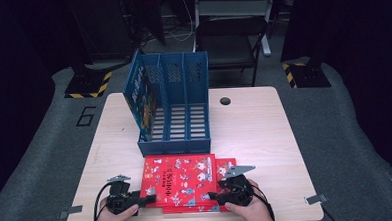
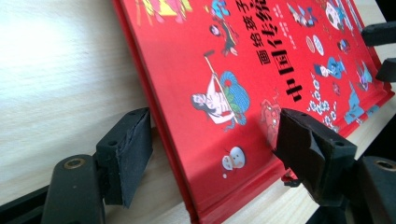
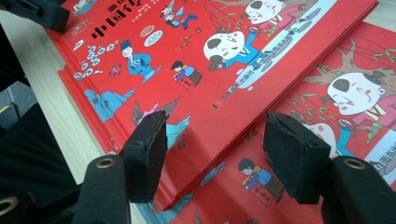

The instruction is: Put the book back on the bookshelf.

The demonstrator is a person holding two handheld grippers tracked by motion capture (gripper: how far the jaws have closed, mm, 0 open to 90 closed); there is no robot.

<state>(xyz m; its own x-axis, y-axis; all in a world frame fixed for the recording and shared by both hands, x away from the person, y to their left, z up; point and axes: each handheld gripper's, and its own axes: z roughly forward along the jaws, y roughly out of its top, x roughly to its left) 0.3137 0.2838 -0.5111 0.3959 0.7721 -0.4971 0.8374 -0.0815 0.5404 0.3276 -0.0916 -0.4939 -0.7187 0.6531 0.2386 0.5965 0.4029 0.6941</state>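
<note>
I have both the left gripper [image 1: 149, 198] and right gripper [image 1: 211, 195] released, straddling the top book's [image 1: 179, 177] opposite edges. It looks stiff, slick-covered and fairly heavy, so I'd pinch it at those edges.

Quick count: 2 red picture books on the counter [image 1: 264, 117], stacked, top book [image 1: 179, 177] covering most of the bottom book [image 1: 226, 165]. 1 blue file rack [image 1: 176, 109] w/ 3 slots, and 1 blue-covered book [image 1: 144, 100] leaning in the leftmost slot. So 3 books total. 2 grippers, left gripper [image 1: 150, 198] & right gripper [image 1: 211, 195], 2 jaws each. 1 round hole [image 1: 225, 100] in the counter. 1 folding chair [image 1: 231, 39] at the back.
</note>
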